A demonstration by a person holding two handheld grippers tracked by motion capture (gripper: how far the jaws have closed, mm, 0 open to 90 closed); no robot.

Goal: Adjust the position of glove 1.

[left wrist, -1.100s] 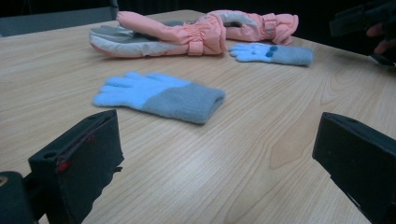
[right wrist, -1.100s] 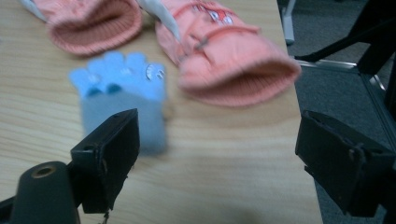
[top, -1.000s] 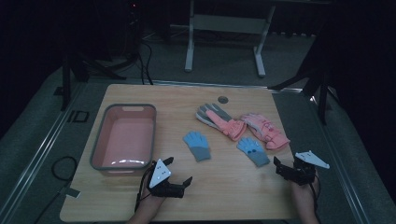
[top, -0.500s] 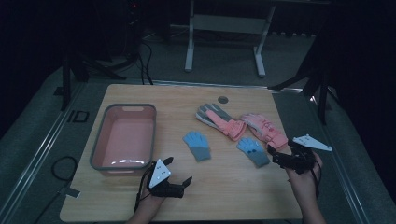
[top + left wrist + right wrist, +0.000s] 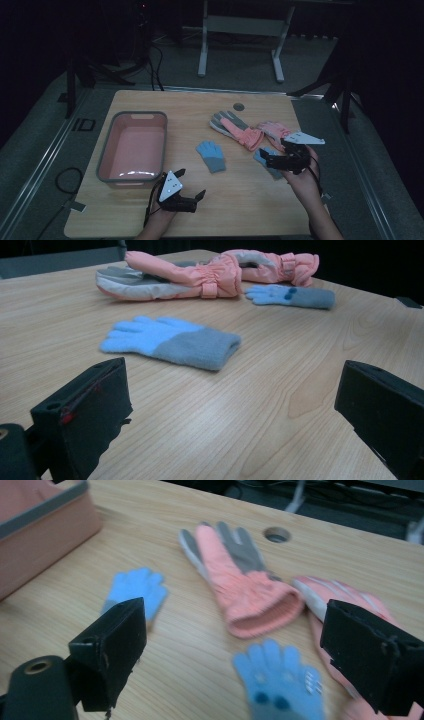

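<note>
Hovering over the right side of the table (image 5: 150,100), the right hand-held gripper (image 5: 272,159) has its jaws spread wide and empty, and the small blue glove (image 5: 280,685) with dark dots lies just below and ahead of it, partly hidden under it from above. In the right gripper view that glove sits between the two jaws toward the 6 o'clock edge, fingers pointing to about 12 o'clock and cuff nearest the camera, so its long axis runs along the gripper's line of sight. The left hand-held gripper (image 5: 192,192) rests low at the near edge, also wide open and holding nothing; the other blue glove (image 5: 211,156) lies at its 1 o'clock, well apart. I judge the right hand the nearer for the dotted glove. The pink bin (image 5: 132,147) stands far off at its 9 o'clock.
</note>
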